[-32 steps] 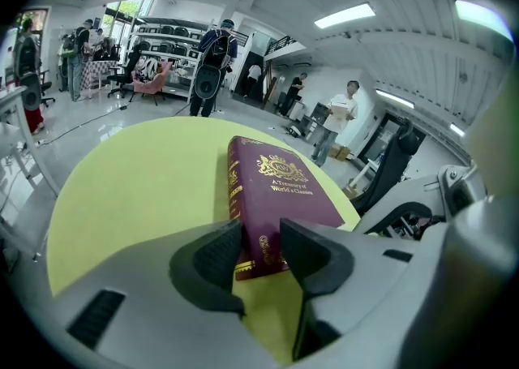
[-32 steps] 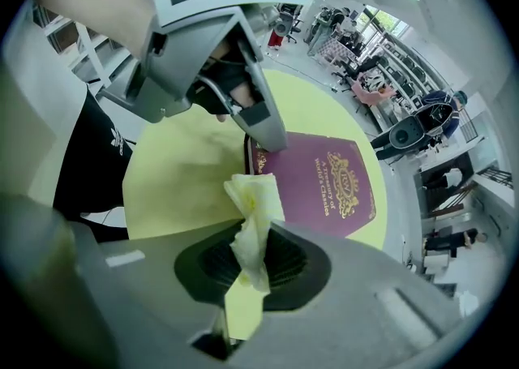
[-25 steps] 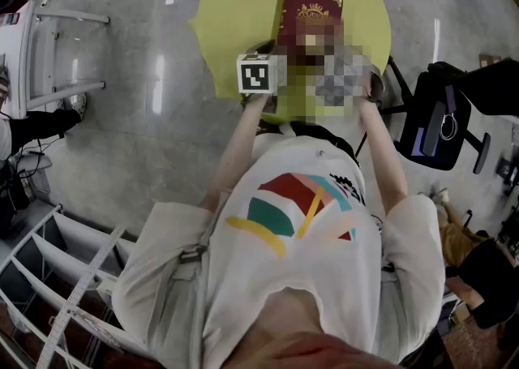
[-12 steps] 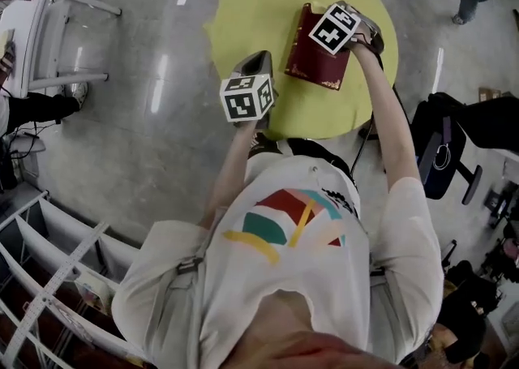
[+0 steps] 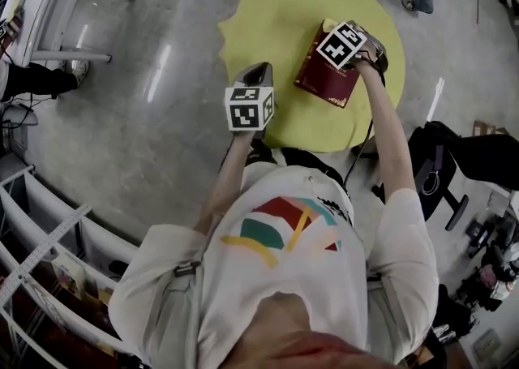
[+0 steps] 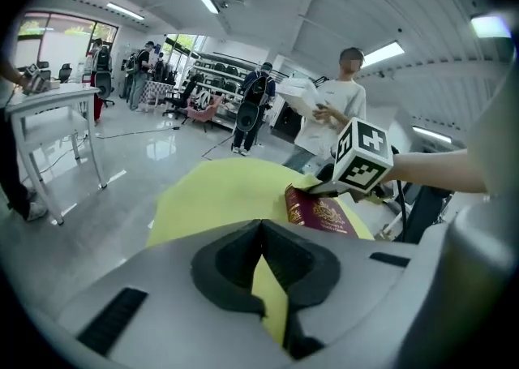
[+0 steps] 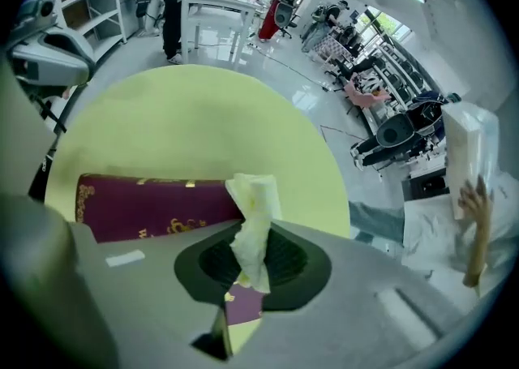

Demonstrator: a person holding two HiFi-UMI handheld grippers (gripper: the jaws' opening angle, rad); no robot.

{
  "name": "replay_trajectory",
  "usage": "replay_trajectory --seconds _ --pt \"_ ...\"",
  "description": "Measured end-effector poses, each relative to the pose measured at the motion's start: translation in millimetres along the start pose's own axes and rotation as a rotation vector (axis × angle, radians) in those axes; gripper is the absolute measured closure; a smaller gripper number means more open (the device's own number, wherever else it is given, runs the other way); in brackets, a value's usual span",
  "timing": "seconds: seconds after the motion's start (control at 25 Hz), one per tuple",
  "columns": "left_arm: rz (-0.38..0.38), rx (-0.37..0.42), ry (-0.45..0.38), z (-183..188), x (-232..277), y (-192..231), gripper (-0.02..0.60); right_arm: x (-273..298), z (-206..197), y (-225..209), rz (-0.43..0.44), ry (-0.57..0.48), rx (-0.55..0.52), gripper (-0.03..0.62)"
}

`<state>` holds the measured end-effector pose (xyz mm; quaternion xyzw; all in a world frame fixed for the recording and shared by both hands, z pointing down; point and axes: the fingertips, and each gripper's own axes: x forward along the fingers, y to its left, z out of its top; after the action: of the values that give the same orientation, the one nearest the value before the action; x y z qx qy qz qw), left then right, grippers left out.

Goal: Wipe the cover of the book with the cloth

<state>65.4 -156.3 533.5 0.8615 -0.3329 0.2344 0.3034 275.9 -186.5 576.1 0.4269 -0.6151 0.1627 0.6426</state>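
- the book [image 5: 328, 75], a dark red hardback with gold ornament on its cover, lies flat and closed on the right half of the round yellow table [image 5: 268, 27], set at a slant.
- the cloth [image 7: 253, 225], a pale crumpled wad, is pinched between the jaws of the right gripper [image 5: 357, 51] and sticks out ahead of them, over the book's right end.
- whether the cloth already presses on the cover i cannot tell; it is at least just above it.
- a second ago both tongs crowded the book's near edge; now the right one has reached across to the far right corner of the cover.
- the left gripper [image 5: 255, 75] has pulled away to the left and now hangs over bare table, apart from the book.
- its jaws, wide a second ago, are now closed together, with nothing held and only yellow tabletop showing between them.
- judged from this, the cloth is placed to start a stroke, and most of the cover is still unwiped.
- with no second tong steadying it, the book may slide or turn under a firm wipe.
- a black chair [image 5: 430, 173] stands right of the table.
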Motion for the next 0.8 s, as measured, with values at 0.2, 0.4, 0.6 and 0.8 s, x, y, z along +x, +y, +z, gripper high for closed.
replay_trajectory --seconds 0.2,0.4,0.6,0.8 --pt "-0.009 -0.022 -0.019 7 -4 5 0.566 -17 0 50 0.032 -0.022 -0.051 0.563" --pt "-0.006 -0.057 -0.035 12 -8 15 0.566 -35 0 101 0.074 -0.035 -0.078 0.563" --pt "-0.011 -0.081 -0.050 13 -12 16 0.566 -55 -7 148 0.133 -0.049 -0.081 0.563" --pt "-0.015 -0.109 -0.057 13 -13 18 0.566 -64 -10 188 0.146 -0.046 -0.138 0.563"
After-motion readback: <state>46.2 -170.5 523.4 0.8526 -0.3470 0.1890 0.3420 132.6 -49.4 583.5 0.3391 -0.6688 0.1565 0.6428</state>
